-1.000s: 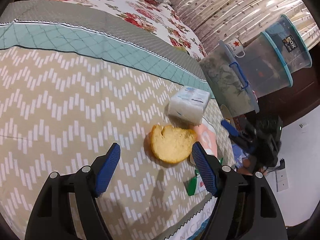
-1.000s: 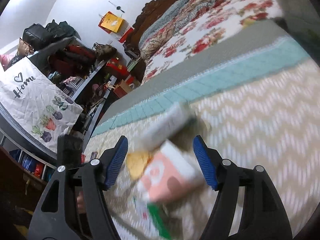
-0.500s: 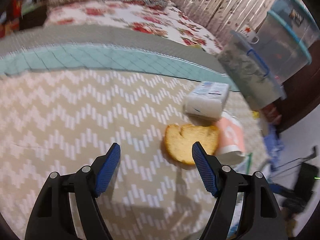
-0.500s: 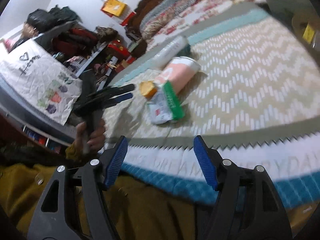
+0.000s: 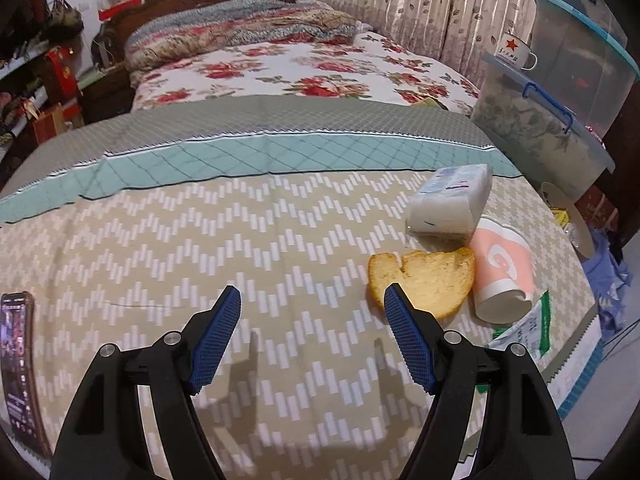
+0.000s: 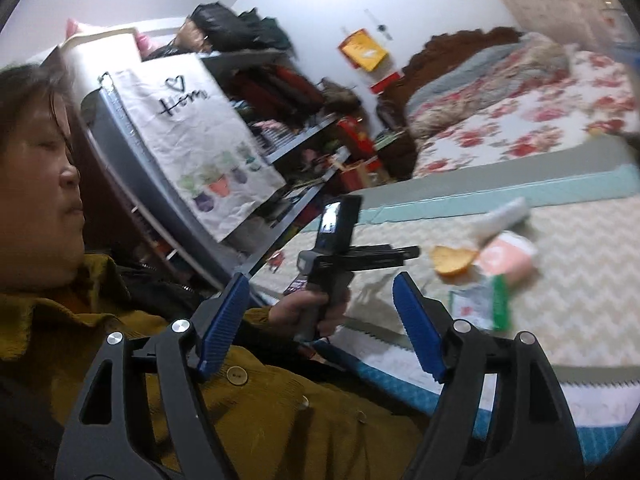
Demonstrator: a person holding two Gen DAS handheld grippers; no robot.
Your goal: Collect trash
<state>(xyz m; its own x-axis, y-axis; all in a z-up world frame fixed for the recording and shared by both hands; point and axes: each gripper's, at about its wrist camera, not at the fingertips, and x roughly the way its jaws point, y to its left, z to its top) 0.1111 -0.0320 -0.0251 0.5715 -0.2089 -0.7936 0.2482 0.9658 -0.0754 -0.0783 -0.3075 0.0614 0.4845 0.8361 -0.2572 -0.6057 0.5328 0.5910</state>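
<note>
- Our left gripper [image 5: 312,320] hangs over the zigzag bedspread [image 5: 160,248] with its jaws spread wide and nothing between them.
- We take the bread slice [image 5: 424,278] as our landmark: it lies just beyond the gripper's right-hand pad.
- Touching the bread on its far right is a tipped pink paper cup [image 5: 500,272]; behind the bread lies a white tissue pack [image 5: 452,200]; nearer us than the cup, at the bed's edge, a green-and-white wrapper [image 5: 528,324].
- Our right gripper [image 6: 320,320] is also spread and empty, its jaws having just been opening, pointed back toward the person's mustard coat [image 6: 260,420], well away from the bread.
- A phone [image 5: 18,364] lies far left of the bread; we judge it no trash.
- To do this well, we should shift the left gripper rightward until the bread sits centred between the pads, then close gently, since bread likely crumbles.
</note>
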